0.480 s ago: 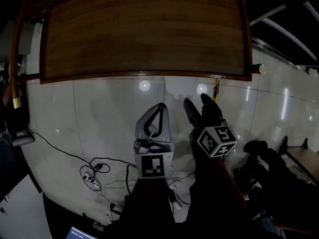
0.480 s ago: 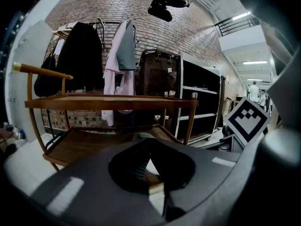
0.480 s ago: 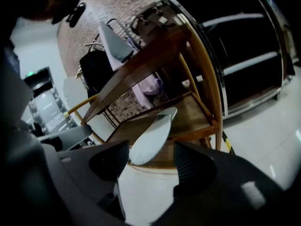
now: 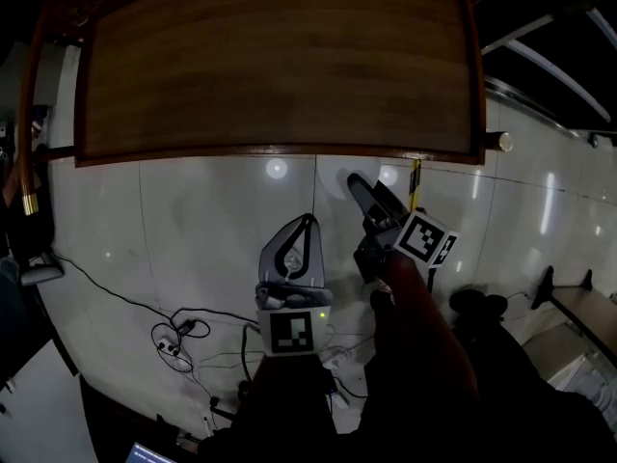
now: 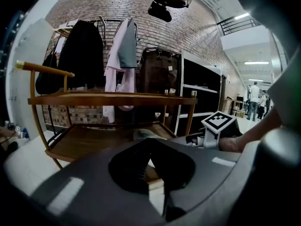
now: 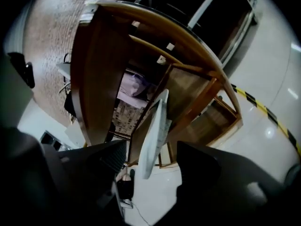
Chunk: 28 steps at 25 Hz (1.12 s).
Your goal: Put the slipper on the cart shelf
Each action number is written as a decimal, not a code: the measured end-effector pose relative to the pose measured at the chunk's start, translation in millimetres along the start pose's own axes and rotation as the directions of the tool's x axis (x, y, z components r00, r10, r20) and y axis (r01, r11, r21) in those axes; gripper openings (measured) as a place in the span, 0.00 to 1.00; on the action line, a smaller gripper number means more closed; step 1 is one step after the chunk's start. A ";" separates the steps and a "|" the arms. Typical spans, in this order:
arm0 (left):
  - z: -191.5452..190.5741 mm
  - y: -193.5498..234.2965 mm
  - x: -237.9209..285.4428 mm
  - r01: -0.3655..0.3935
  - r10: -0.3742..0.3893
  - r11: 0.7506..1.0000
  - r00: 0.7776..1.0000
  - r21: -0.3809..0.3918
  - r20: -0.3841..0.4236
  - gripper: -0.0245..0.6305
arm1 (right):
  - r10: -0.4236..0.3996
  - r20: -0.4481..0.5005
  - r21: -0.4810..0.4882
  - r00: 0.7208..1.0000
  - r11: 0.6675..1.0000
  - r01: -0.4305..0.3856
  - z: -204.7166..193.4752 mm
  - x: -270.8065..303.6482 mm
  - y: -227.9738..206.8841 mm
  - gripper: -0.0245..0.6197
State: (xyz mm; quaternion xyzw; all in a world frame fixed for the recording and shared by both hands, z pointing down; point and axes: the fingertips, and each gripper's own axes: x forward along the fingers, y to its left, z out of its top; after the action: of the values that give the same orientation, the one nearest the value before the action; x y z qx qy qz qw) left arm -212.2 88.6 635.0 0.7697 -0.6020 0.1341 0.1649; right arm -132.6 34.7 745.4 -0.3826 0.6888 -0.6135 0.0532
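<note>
A pale slipper (image 5: 146, 134) lies on the lower shelf (image 5: 89, 142) of the wooden cart (image 4: 280, 66). In the right gripper view the slipper (image 6: 153, 131) shows edge-on between the wide-spread jaws, with a clear gap to the right one. My right gripper (image 4: 362, 189) is open, rolled on its side, with its tips at the cart's near edge. It also shows from the side in the left gripper view (image 5: 207, 135). My left gripper (image 4: 308, 222) hangs over the white floor just left of it, jaws shut with nothing between them, pointing at the cart.
Cables and a power strip (image 4: 183, 331) lie on the floor at lower left. Yellow-black tape (image 4: 417, 177) marks the floor by the cart's right leg. Behind the cart hang coats on a rack (image 5: 94, 51), and a dark cabinet (image 5: 202, 93) stands beside it.
My right gripper has moved forward towards the cart and rolled over, its marker cube now higher. The left gripper has dropped back slightly.
</note>
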 end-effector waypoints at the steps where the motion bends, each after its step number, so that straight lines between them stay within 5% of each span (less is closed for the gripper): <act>1: -0.9 -0.6 -0.5 0.007 -0.007 1.000 1.000 0.020 -0.005 0.06 | 0.001 0.003 0.029 1.000 1.000 -0.001 1.0 3.5 -1.9 0.54; 3: -1.4 -1.2 -1.4 0.021 -0.021 0.998 1.000 0.061 -0.010 0.06 | 0.004 0.002 0.077 1.000 0.997 -0.004 0.2 11.1 -8.1 0.54; 7: -3.0 1.9 -9.5 -0.018 0.018 0.999 1.000 -0.038 -0.002 0.06 | 0.005 0.007 0.129 1.000 0.992 -0.006 0.2 20.3 -15.6 0.52; 11: -10.1 2.2 -18.0 -0.020 0.019 0.999 0.999 -0.038 -0.029 0.06 | -0.013 0.030 0.161 0.999 0.987 0.008 6.6 25.8 -19.4 0.42; 17: -11.3 5.1 -18.4 -0.008 0.008 1.000 1.000 -0.012 -0.022 0.06 | -0.063 0.025 0.097 0.998 0.993 0.060 9.5 28.1 -21.9 0.15; 28: -13.8 15.8 -25.8 -0.026 0.026 1.000 0.999 -0.016 -0.027 0.06 | -0.059 0.042 -0.013 0.997 0.998 0.059 4.5 6.3 -10.2 0.13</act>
State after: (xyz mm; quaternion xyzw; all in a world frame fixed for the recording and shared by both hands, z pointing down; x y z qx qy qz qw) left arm -233.9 113.6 638.6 0.7585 -0.6108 0.1417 0.1774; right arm -129.9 27.8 755.9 -0.4159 0.6801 -0.6019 0.0468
